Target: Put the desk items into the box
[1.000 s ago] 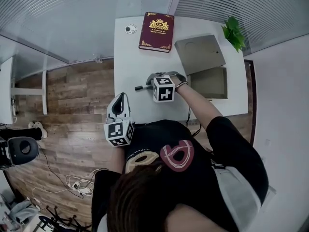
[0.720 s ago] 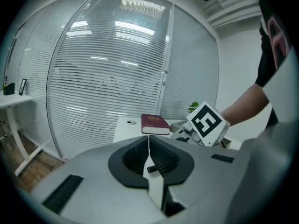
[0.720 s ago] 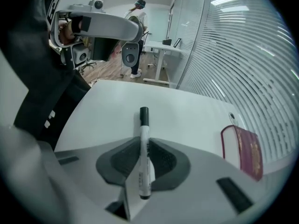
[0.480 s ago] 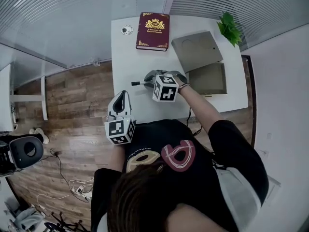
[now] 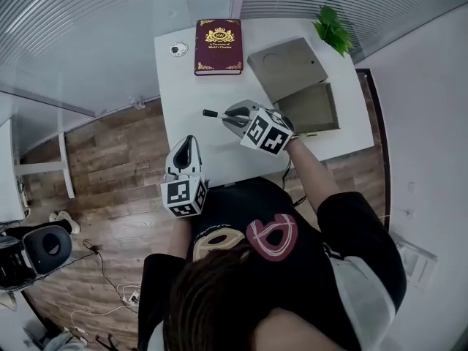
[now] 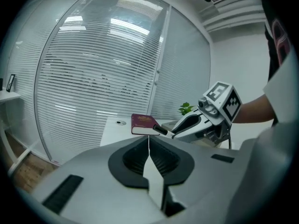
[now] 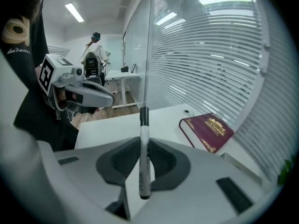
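Transfer step: right gripper [image 5: 232,114] clamped on white, black-capped marker pen [image 7: 144,148], held left of open grey cardboard box [image 5: 311,110]. Next move, by judgement: carry it over the box and release. Left gripper [image 6: 149,157], farther left of the box, has its jaws together and empty.

head view looks steeply down from above the person [image 5: 278,269] onto the desk [image 5: 183,93]. each gripper view looks close along its own jaws; all three share the book [image 5: 218,36].

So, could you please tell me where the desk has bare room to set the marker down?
Bare desk lies between the book and the near edge, left of the right gripper. The open box also looks bare inside. Crowded: the far edge, with book, lid, plant.
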Action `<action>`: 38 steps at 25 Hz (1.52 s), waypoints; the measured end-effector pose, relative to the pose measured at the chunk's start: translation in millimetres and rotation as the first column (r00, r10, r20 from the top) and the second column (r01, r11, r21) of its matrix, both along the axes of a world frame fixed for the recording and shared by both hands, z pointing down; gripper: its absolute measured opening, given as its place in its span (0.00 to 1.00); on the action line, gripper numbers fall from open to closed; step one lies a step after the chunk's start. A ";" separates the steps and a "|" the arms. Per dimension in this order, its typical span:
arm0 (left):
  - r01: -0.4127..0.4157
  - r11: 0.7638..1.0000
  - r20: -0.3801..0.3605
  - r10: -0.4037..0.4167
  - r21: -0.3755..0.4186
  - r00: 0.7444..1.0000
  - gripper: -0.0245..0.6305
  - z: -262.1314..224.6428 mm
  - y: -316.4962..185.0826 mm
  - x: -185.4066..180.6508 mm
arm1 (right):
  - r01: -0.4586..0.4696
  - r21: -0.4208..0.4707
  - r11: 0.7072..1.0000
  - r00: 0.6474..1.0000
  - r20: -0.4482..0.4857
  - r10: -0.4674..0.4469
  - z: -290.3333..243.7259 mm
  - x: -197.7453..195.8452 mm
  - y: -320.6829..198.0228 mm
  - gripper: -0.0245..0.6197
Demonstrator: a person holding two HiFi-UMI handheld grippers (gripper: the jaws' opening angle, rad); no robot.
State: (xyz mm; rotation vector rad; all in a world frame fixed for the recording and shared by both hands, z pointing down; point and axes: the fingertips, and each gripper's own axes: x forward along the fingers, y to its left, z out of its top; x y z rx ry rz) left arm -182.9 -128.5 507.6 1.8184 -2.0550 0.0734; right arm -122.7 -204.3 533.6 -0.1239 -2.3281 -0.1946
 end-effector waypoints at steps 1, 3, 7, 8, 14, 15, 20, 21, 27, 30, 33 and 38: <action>-0.017 1.000 -0.002 0.017 0.004 1.000 0.07 -0.4 -3.1 4.3 | -0.023 0.001 1.000 1.000 0.010 0.023 -3.9 4.0 -3.0 0.15; -0.060 0.998 -0.001 0.060 0.009 0.998 0.07 -1.2 -9.0 14.4 | -0.066 0.008 0.998 0.997 0.031 0.066 -12.6 12.6 -9.5 0.15; -0.130 0.991 0.000 0.130 0.012 0.992 0.07 -1.4 -18.5 30.0 | -0.134 0.044 0.990 0.990 0.043 0.132 -26.1 31.8 -22.5 0.15; -0.141 0.990 -0.002 0.141 0.010 0.990 0.07 -0.9 -20.0 32.3 | -0.151 0.052 0.987 0.988 0.043 0.149 -28.0 36.9 -25.3 0.15; -0.181 0.984 -0.015 0.181 -0.005 0.983 0.07 5.8 -24.9 41.7 | -0.244 0.084 0.966 0.970 0.030 0.243 -31.5 72.9 -41.9 0.15; -0.188 0.982 -0.018 0.188 -0.006 0.982 0.07 6.4 -25.9 43.9 | -0.257 0.091 0.962 0.967 0.025 0.255 -31.3 79.4 -44.3 0.15; -0.230 0.973 -0.029 0.230 -0.006 0.973 0.07 9.4 -35.1 57.2 | -0.302 0.128 0.945 0.952 -0.007 0.305 -29.7 110.1 -57.1 0.15; -0.238 0.971 -0.031 0.238 -0.006 0.971 0.07 9.9 -36.9 60.0 | -0.307 0.137 0.942 0.950 -0.016 0.312 -29.4 116.0 -60.2 0.15; -0.247 0.969 -0.054 0.246 -0.006 0.968 0.07 13.0 -48.5 64.9 | -0.324 0.183 0.928 0.937 -0.073 0.341 -27.5 151.8 -84.0 0.15; -0.229 0.973 -0.076 0.229 0.007 0.971 0.07 10.9 -57.6 62.1 | -0.312 0.201 0.928 0.934 -0.116 0.339 -23.8 169.9 -94.5 0.15; -0.225 0.974 -0.070 0.225 0.007 0.972 0.07 10.7 -65.4 62.6 | -0.300 0.207 0.931 0.929 -0.157 0.335 -16.8 186.4 -101.2 0.15; -0.205 0.979 -0.062 0.205 -0.001 0.977 0.07 11.5 -72.8 65.0 | -0.292 0.192 0.937 0.922 -0.206 0.329 -2.5 209.6 -110.2 0.15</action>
